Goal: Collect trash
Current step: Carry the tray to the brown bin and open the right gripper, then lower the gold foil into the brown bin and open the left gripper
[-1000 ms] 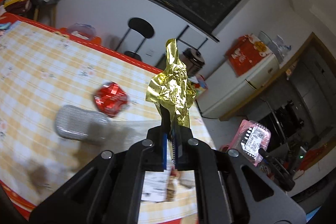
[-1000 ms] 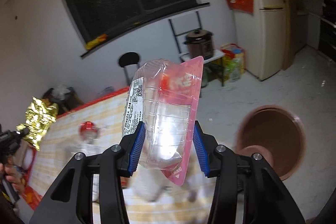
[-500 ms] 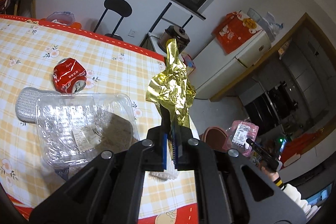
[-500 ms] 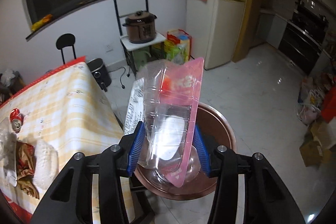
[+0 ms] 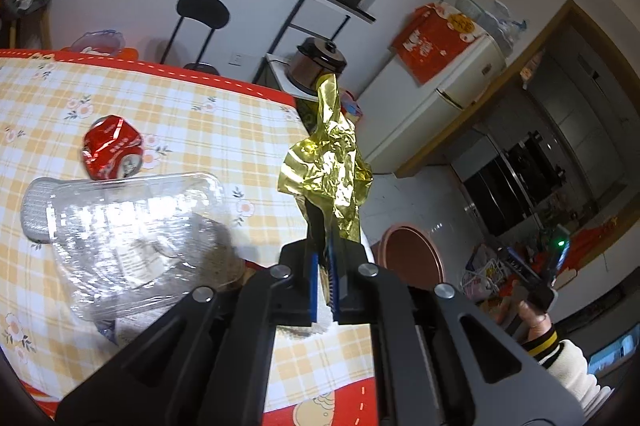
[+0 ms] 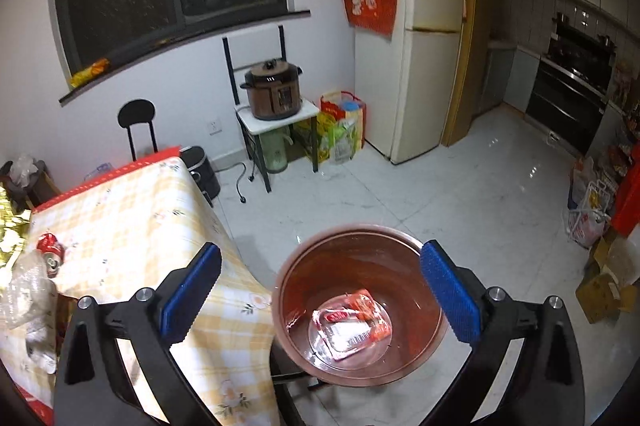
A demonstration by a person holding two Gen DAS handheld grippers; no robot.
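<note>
My left gripper (image 5: 325, 258) is shut on a crumpled gold foil wrapper (image 5: 328, 170) and holds it above the table's right edge. On the checked tablecloth (image 5: 180, 114) lie a crushed red can (image 5: 112, 150) and a clear plastic tray (image 5: 136, 234). My right gripper (image 6: 320, 290) is open and empty above a brown round bin (image 6: 400, 238) on the floor. A clear plastic container with a pink label (image 6: 350, 326) lies in the bin's bottom. The bin also shows in the left wrist view (image 5: 412, 258).
A grey textured object (image 5: 34, 210) lies left of the clear tray. A black stool (image 6: 138, 124), a cooker on a small stand (image 6: 274, 90), a bag (image 6: 342, 130) and a fridge (image 6: 420, 46) stand along the wall. White tiled floor lies around the bin.
My right gripper opened and the clear container with the pink label dropped into the brown bin. My left gripper still holds the gold wrapper, shifted slightly over the table.
</note>
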